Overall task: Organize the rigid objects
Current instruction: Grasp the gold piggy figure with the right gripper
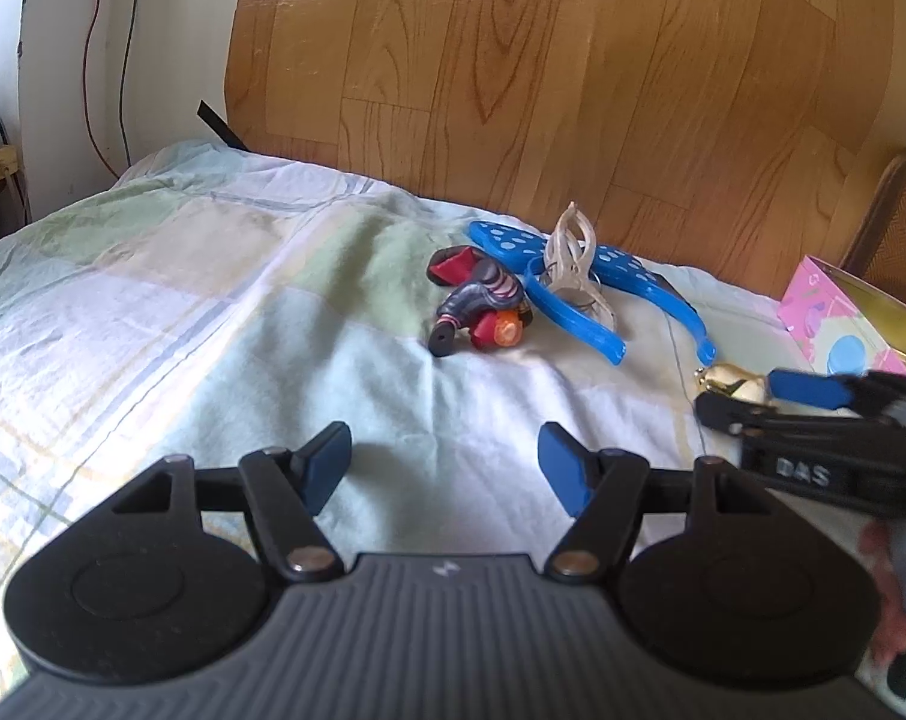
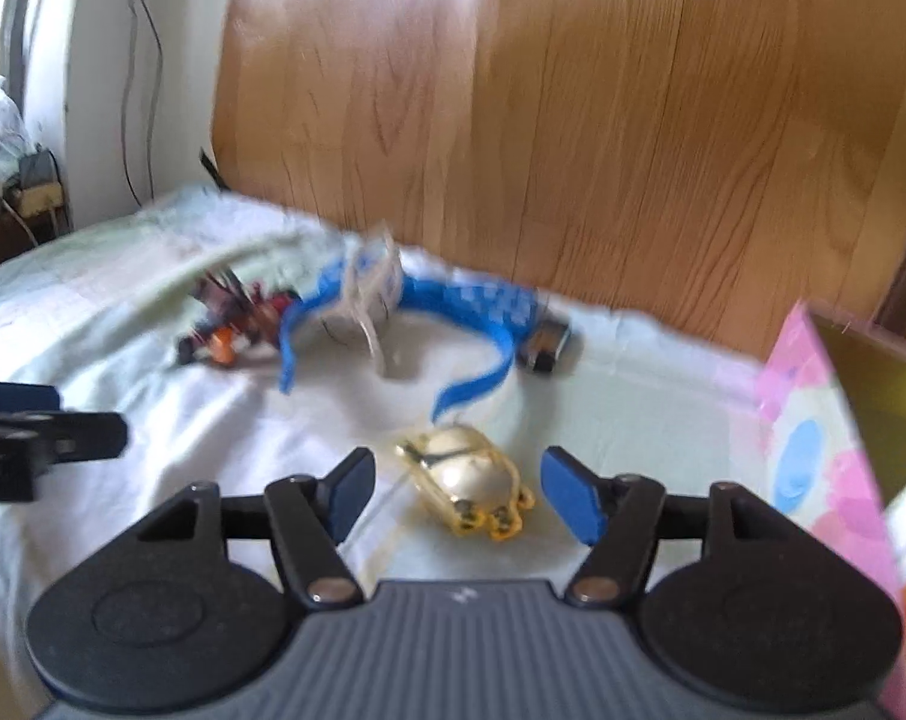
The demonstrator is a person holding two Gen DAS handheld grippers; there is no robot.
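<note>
A small pile lies on the bed near the wooden headboard: a dark and red toy figure [image 1: 480, 306], a blue dotted plastic piece [image 1: 573, 282] and a cream hair claw [image 1: 570, 252]. The pile also shows in the right wrist view, with the toy figure [image 2: 231, 324] and the blue piece [image 2: 453, 312] blurred. A shiny gold toy [image 2: 465, 480] lies on the sheet between the open fingers of my right gripper [image 2: 456, 495]; contact is not visible. The gold toy [image 1: 730, 383] and the right gripper [image 1: 735, 397] show in the left wrist view. My left gripper [image 1: 444, 471] is open and empty above the sheet.
A pink patterned box with a gold inside [image 2: 825, 438] stands at the right, also in the left wrist view [image 1: 855, 324]. A small dark block [image 2: 546, 345] lies by the blue piece. The pale checked sheet [image 1: 183, 300] covers the bed. Cables hang on the left wall.
</note>
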